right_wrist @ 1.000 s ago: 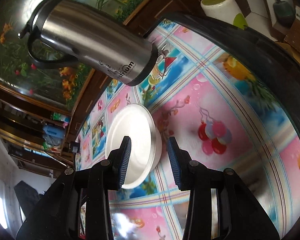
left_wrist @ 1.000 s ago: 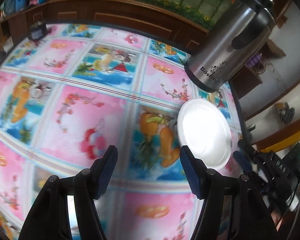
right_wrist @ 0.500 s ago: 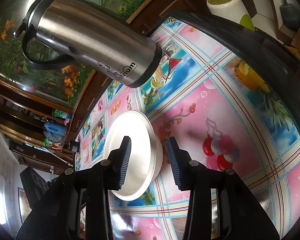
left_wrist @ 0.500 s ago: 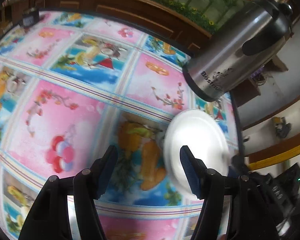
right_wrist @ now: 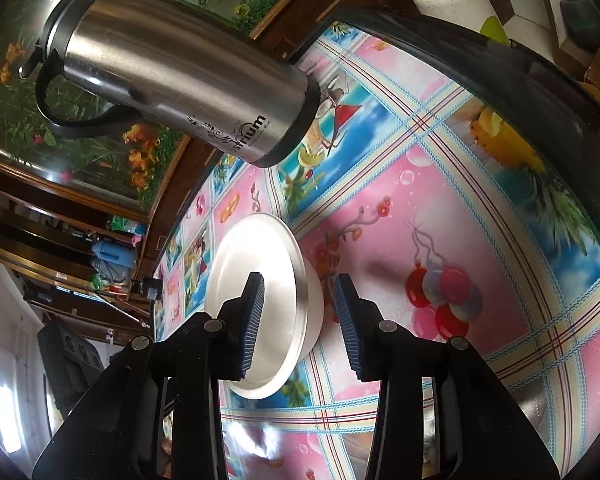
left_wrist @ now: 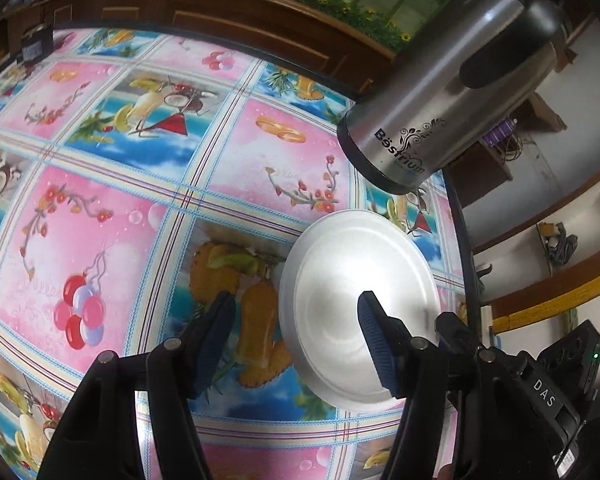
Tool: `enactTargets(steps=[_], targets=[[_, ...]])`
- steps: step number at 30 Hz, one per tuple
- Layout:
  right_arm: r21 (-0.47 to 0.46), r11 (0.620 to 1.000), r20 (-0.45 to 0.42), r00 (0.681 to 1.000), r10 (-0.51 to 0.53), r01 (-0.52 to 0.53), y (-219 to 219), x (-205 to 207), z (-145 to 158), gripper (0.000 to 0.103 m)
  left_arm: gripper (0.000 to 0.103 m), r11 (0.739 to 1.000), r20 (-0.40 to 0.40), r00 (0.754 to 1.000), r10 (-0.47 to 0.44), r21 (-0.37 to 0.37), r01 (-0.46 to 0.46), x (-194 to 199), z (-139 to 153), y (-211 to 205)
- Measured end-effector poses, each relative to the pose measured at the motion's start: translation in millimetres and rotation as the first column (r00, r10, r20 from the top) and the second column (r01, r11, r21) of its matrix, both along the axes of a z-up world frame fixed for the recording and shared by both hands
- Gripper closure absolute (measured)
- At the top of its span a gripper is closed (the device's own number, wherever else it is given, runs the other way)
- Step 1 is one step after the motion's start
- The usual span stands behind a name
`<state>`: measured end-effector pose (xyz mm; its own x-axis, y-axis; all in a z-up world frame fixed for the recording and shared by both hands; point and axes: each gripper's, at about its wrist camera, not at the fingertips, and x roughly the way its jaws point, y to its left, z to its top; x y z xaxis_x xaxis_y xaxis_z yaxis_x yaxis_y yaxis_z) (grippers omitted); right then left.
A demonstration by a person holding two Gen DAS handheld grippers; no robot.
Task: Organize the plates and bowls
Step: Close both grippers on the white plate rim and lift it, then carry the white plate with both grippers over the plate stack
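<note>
Over the last second the left tongs had swung across the table toward the plate, which in the left wrist view had shifted from the right edge of the frame to sit partly between the fingers. Their jaws stood released with nothing gripped; the right-hand finger hung over the plate's bowl, the other over bare cloth beside its rim. The right tongs had hardly moved: jaws apart, straddling the near rim of the plate, pads not seen pressing it. The plate lay flat on the table, apparently atop a white bowl, just in front of the steel flask. Judgement: both tongs were converging on the plate, grasp not yet made.
</note>
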<state>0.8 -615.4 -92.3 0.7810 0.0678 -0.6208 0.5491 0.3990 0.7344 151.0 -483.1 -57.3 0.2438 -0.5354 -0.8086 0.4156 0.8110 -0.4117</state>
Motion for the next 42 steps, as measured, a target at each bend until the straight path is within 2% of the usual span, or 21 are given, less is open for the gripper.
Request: enactTargets(steps=[2, 5, 9, 12, 14, 15, 20, 24, 32, 38, 42], targets=[[-0.003, 1.0, -0.003, 1.0, 0.003, -0.003, 1.1, 0.6, 0.1, 0.066, 0.045, 1.0, 0.018, 1.0, 0.002, 0.016, -0.002, -0.1, 0.2, -1.6], [-0.009, 1.0, -0.006, 1.0, 0.003, -0.003, 2.3, 1.1, 1.0, 0.066, 0.063, 0.999, 0.017, 1.0, -0.008, 0.034, 0.008, 0.6, -2.4, -4.1], [-0.016, 1.0, -0.013, 1.0, 0.005, -0.006, 3.7, 3.3, -0.3, 0.067, 0.072, 0.998, 0.009, 1.0, -0.014, 0.063, 0.014, 0.6, -8.8, -7.2], [-0.024, 1.0, -0.023, 1.0, 0.012, -0.013, 5.2, 5.5, -1.4, 0.076, 0.079, 0.998, 0.003, 1.0, -0.013, 0.058, 0.013, 1.0, -9.5, -6.3], [-0.04, 0.999, -0.034, 0.999, 0.009, -0.01, 6.8, 6.2, -1.0, 0.082, 0.08, 0.998, 0.011, 1.0, -0.012, 0.064, 0.011, 0.9, -9.0, -5.7], [-0.046, 0.999, -0.039, 0.999, 0.009, -0.011, 7.4, 6.9, -1.2, 0.086, 0.085, 0.998, 0.012, 1.0, -0.012, 0.064, 0.011, 1.1, -8.9, -5.4], [-0.061, 0.998, -0.053, 0.999, 0.008, -0.011, 9.5, 9.0, -3.1, 0.093, 0.093, 0.998, 0.009, 1.0, -0.018, 0.063, 0.017, 1.1, -9.6, -6.0], [-0.092, 0.996, -0.061, 0.998, 0.01, -0.015, 13.1, 10.8, 0.5, 0.097, 0.094, 0.997, 0.02, 0.999, -0.025, 0.072, 0.024, -0.6, -8.5, -8.2], [-0.123, 0.992, -0.072, 0.997, 0.013, -0.022, 21.1, 13.9, 4.8, 0.097, 0.095, 0.998, 0.018, 0.999, -0.027, 0.066, 0.026, -0.1, -6.4, 1.3], [-0.153, 0.985, -0.057, 0.996, 0.073, -0.081, 46.6, 23.7, 21.6, 0.097, 0.095, 0.999, 0.014, 1.0, 0.019, 0.027, -0.019, 0.9, 6.4, 38.0], [-0.183, 0.974, -0.042, 0.991, 0.128, -0.133, 74.2, 31.9, 37.7, 0.097, 0.094, 0.998, 0.039, 0.997, 0.061, 0.007, -0.062, -3.9, 20.6, 74.9]])
